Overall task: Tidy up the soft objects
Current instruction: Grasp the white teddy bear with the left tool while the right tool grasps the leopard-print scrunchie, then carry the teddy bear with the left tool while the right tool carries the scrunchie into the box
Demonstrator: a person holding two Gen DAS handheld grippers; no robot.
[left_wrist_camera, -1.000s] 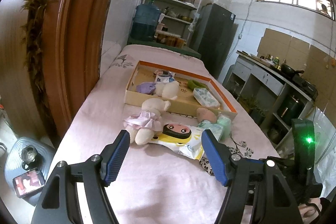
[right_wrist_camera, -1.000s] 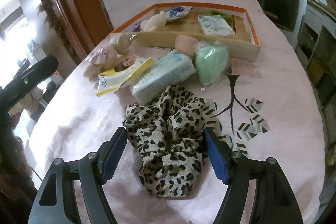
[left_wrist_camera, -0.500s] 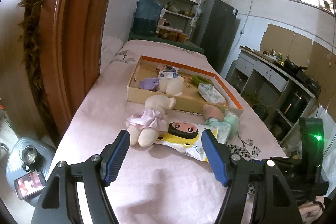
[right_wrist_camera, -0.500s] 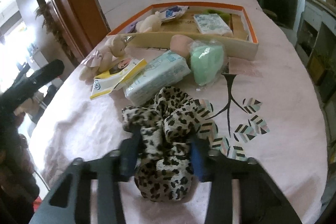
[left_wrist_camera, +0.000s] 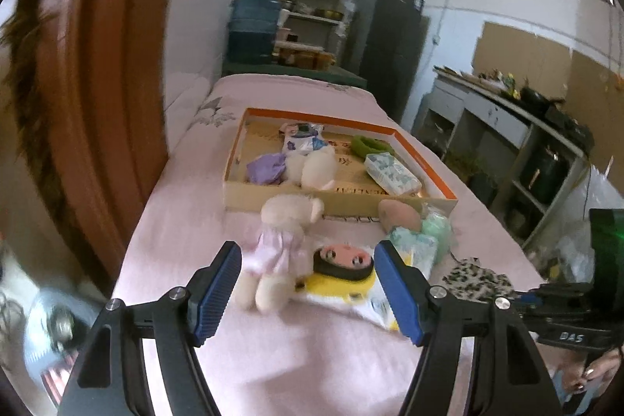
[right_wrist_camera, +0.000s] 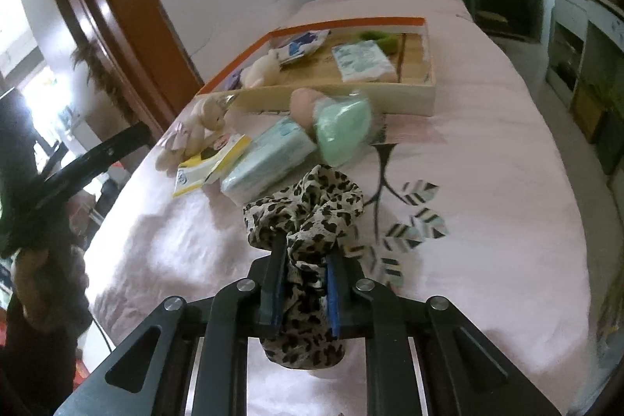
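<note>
While the left claw (left_wrist_camera: 308, 289) gapes empty, the right claw (right_wrist_camera: 303, 262) pinches crumpled leopard-print cloth (right_wrist_camera: 308, 209) on pink bedding (right_wrist_camera: 487, 158).

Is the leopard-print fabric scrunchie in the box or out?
Out: leopard-print fabric scrunchie is clamped in the right hand-held gripper, short of the orange-rimmed cardboard box.
</note>
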